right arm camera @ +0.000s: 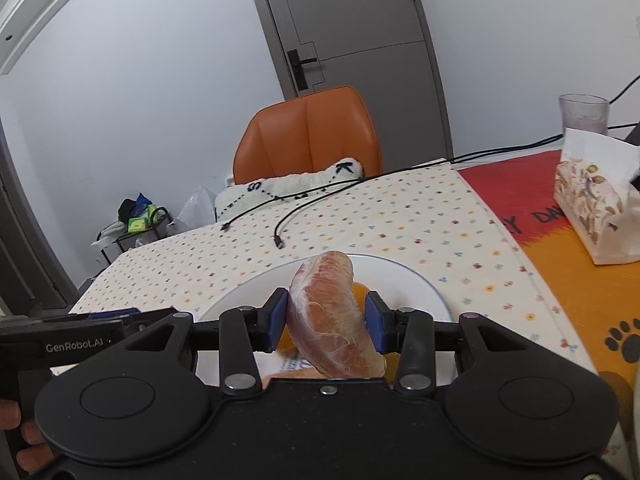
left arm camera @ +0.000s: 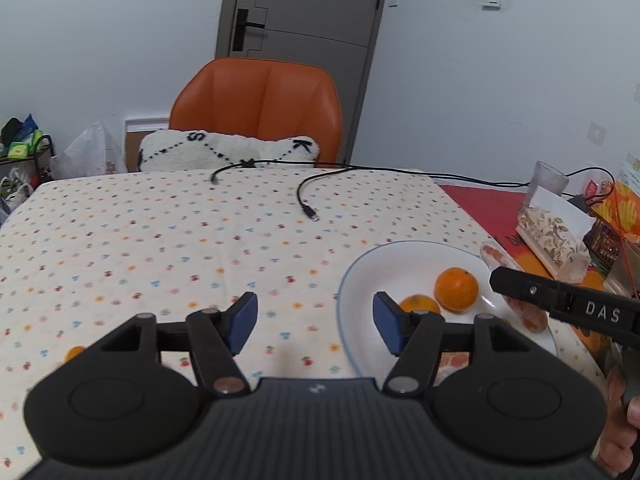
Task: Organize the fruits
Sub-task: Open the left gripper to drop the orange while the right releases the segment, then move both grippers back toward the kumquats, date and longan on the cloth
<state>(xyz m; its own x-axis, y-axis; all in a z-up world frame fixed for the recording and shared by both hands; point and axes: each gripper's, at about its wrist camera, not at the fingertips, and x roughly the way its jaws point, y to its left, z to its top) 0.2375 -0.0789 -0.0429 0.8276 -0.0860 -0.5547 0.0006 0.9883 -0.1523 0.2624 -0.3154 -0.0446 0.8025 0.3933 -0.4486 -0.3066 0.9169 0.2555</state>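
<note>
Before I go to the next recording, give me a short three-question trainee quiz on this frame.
1. True or false: the left tongs are closed on a fruit.
2. Multiple choice: what do the right tongs hold? A) a round orange mandarin B) a peeled pink pomelo segment C) a black cable
3. Fill in: the whole round orange mandarin lies on the ____.

Key
1. False: they are open with nothing between the blue pads, beside the rim of the white round plate.
2. B: the peeled pink pomelo segment is clamped between the pads, over the plate.
3. White round plate.
</note>
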